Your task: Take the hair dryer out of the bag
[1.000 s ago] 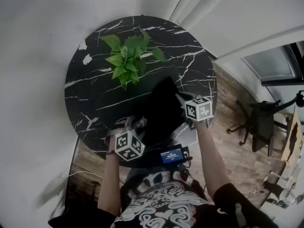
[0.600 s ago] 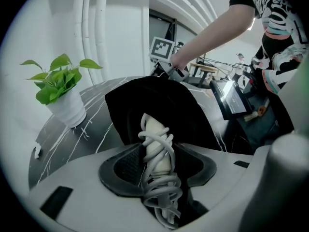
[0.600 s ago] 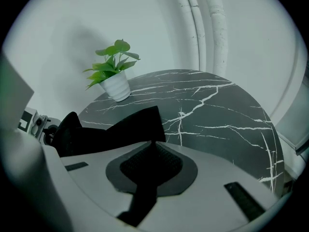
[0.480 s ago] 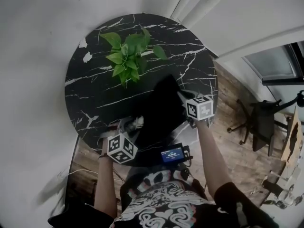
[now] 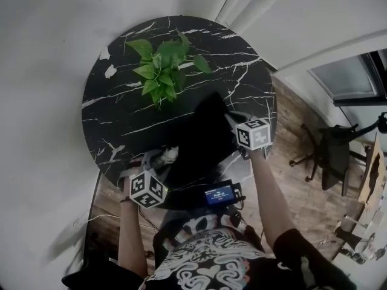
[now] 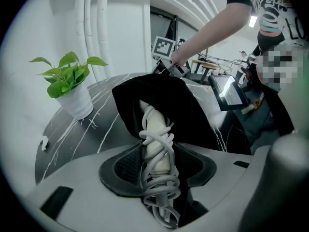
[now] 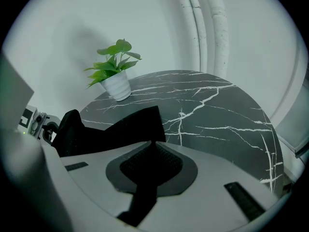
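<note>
Pulling with the left claw (image 5: pixel 158 161), clamped partway open on the white plastic cord-wrapped hair dryer (image 6: pixel 153 129). Dragged further out of the floppy black cloth bag (image 5: pixel 202 132) than before, head still inside. Pinning the bag with the right claw (image 5: pixel 237 121), shut on cloth.

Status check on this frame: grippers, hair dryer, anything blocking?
Left gripper shut on hair dryer handle, cord wrapped. Right gripper pinching bag edge. Dryer partly out of bag mouth. Plant stands clear.
</note>
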`<state>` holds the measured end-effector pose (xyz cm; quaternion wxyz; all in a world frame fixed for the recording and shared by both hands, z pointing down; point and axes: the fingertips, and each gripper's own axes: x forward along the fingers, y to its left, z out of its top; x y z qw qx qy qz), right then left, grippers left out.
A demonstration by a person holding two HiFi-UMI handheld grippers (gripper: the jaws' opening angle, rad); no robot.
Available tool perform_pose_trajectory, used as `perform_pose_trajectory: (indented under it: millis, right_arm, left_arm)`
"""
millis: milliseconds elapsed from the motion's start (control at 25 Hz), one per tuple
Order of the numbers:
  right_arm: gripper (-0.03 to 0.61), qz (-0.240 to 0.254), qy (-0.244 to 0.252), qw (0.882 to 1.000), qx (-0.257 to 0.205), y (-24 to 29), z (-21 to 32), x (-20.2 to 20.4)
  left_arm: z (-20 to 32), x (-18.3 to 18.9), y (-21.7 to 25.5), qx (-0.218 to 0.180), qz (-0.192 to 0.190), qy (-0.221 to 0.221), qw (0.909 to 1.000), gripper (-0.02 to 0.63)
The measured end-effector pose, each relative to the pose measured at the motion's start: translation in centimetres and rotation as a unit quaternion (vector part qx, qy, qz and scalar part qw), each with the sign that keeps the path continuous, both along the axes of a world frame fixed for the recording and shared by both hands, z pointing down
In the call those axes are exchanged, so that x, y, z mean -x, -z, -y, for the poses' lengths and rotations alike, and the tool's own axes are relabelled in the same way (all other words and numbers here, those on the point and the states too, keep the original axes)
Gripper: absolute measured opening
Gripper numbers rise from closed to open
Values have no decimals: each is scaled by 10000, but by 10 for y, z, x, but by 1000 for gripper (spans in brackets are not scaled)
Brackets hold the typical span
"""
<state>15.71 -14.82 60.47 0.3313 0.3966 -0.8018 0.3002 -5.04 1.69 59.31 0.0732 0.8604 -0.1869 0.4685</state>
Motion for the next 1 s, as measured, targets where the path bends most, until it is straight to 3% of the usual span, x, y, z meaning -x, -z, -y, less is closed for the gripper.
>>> perform_pose_trajectory:
  millis: [1000]
  right_arm:
    - [31, -70, -60, 9998, -157, 1, 0, 0]
  left_arm:
    - [-20, 47, -3, 60, 351, 176, 9992, 210]
